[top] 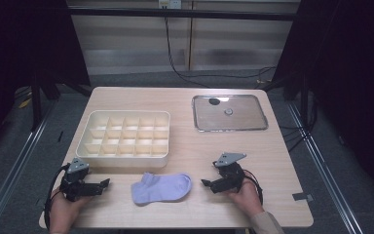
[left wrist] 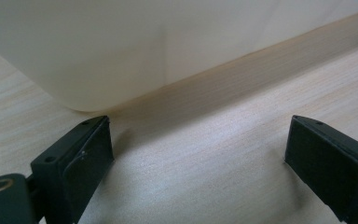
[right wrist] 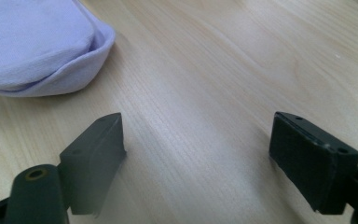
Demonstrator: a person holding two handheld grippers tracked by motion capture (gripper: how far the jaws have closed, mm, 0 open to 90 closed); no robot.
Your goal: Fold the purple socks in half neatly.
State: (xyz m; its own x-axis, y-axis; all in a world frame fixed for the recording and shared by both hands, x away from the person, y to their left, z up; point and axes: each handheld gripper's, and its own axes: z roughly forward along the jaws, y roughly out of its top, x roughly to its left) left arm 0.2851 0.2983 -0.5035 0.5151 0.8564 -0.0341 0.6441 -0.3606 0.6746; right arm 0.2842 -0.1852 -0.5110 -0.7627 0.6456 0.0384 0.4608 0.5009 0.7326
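Note:
A pale lilac sock [top: 161, 188] lies flat on the wooden table [top: 185, 156] near its front edge, between the two hands. My left gripper [top: 106, 183] rests on the table to the sock's left, open, jaws pointing right with bare wood between them [left wrist: 198, 154]. Just ahead of it rises the cream wall of the divided box [left wrist: 121, 42]. My right gripper [top: 205, 183] sits to the right of the sock, open, jaws pointing left. In the right gripper view the sock's toe end [right wrist: 37, 46] lies a short way beyond the empty gripper [right wrist: 196, 154].
A cream box [top: 122, 138] with several square compartments stands left of centre. A shiny metal tray [top: 229, 113] lies at the back right. A strip of tape [top: 302, 197] marks the table's right front corner.

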